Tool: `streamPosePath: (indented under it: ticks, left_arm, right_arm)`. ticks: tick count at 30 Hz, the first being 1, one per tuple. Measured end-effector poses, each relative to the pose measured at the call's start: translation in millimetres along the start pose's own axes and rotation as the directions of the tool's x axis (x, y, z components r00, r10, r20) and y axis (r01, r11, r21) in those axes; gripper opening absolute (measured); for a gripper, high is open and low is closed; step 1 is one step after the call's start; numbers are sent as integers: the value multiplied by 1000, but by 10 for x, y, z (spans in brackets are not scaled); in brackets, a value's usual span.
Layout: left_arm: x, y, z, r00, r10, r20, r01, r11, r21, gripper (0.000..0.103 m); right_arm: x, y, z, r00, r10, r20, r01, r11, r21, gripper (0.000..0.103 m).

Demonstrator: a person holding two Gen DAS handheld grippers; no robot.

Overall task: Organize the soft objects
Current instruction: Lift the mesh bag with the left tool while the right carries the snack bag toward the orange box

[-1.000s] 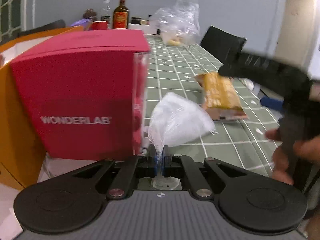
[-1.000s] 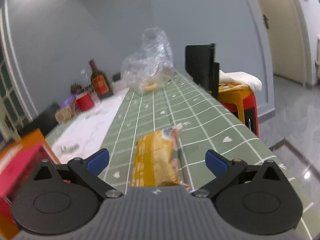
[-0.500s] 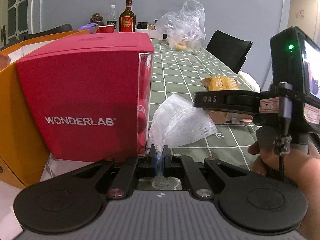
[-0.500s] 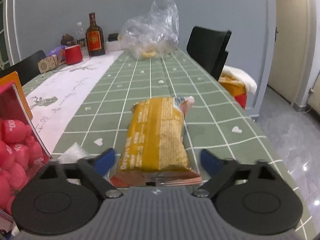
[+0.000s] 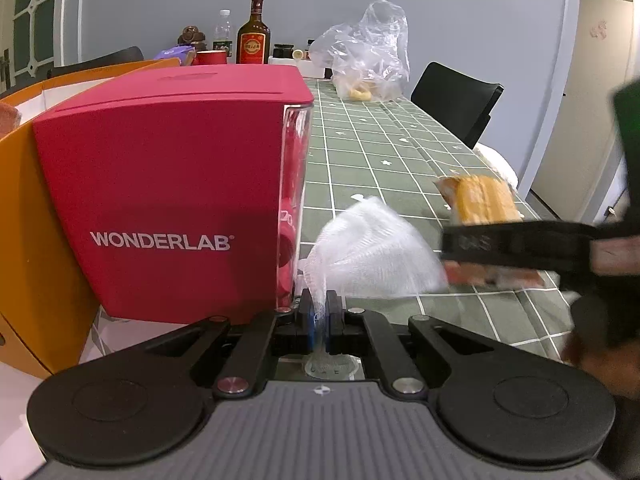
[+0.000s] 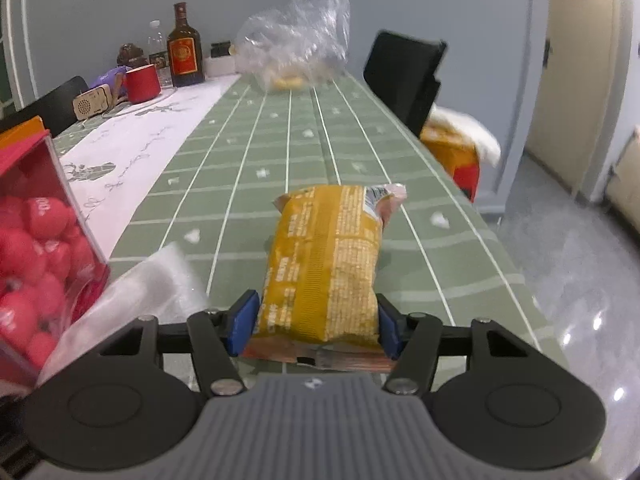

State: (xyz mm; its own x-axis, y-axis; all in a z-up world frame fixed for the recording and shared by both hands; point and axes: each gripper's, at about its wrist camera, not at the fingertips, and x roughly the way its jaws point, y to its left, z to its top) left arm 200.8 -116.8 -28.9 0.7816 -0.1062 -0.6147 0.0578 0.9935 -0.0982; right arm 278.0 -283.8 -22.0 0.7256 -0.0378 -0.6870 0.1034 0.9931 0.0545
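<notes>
My left gripper [image 5: 320, 312] is shut on the gathered end of a white mesh pouch [image 5: 372, 252], which fans out over the green checked tablecloth [image 5: 360, 160]. A yellow snack bag [image 6: 320, 272] lies lengthwise on the cloth to its right. My right gripper [image 6: 314, 326] straddles the bag's near end, and its jaws are closing, blue pads [image 6: 244, 318] touching both sides of the bag. The mesh pouch [image 6: 152, 288] shows at lower left of the right wrist view. A person's hand [image 5: 592, 356] holds the right gripper.
A red WONDERLAB box [image 5: 168, 200] with red balls behind its clear side [image 6: 32, 260] stands left of the pouch, against an orange paper bag [image 5: 24, 240]. A clear plastic bag [image 6: 296, 36], bottle [image 6: 183, 48] and red mug [image 6: 143, 82] sit far back. The table edge [image 6: 492, 248] and black chair [image 6: 404, 76] are right.
The right gripper came down over the snack bag's near end and its jaws narrowed from wide open to touching the bag. The left gripper and the mesh pouch kept still.
</notes>
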Motion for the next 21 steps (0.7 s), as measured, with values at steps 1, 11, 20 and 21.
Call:
streamPosePath:
  ticks: [1, 11, 20, 21]
  left_arm:
    - [-1, 3, 1, 1000, 0, 0, 0, 1000, -1, 5]
    - [-1, -15, -3, 1000, 5, 1, -5, 1000, 5, 5]
    - [1, -58, -7, 1000, 21, 7, -22, 999, 35, 5]
    - [0, -60, -10, 1000, 23, 7, -23, 999, 38, 5]
  right_arm:
    - [-10, -29, -29, 1000, 10, 0, -10, 1000, 17, 68]
    - [241, 122, 8, 998, -43, 46, 45, 998, -49, 96]
    - [208, 95, 35, 994, -79, 78, 82, 996, -31, 63]
    - [205, 85, 35, 994, -78, 79, 80, 996, -34, 60]
